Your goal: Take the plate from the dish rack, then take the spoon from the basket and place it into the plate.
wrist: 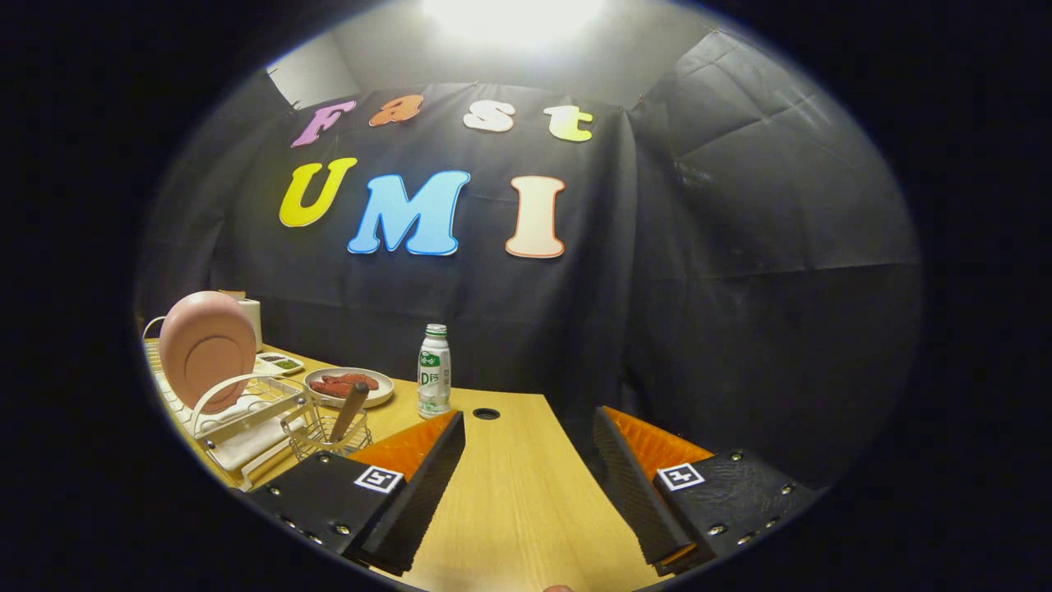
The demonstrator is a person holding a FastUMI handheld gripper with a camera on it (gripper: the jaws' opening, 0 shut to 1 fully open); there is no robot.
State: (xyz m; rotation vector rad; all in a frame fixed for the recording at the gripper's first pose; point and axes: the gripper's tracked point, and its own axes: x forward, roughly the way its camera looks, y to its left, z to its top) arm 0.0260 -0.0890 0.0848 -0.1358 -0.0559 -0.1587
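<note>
A pink plate (207,349) stands on edge in the white wire dish rack (246,423), off to the left of my fingers. Just right of the rack sits a small wire basket (327,436) with the brown handle of a spoon (349,409) sticking up out of it. My gripper (530,485) hovers over the wooden table (518,493), open wide with nothing between its black and orange fingers (427,477). The rack and basket lie to the left of the left finger.
A white bottle with a green label (434,371) stands beyond the fingers near a round hole (486,413) in the table. A bowl of reddish food (349,385) and a small dish (278,363) sit behind the rack. The table's right edge falls off near the right finger.
</note>
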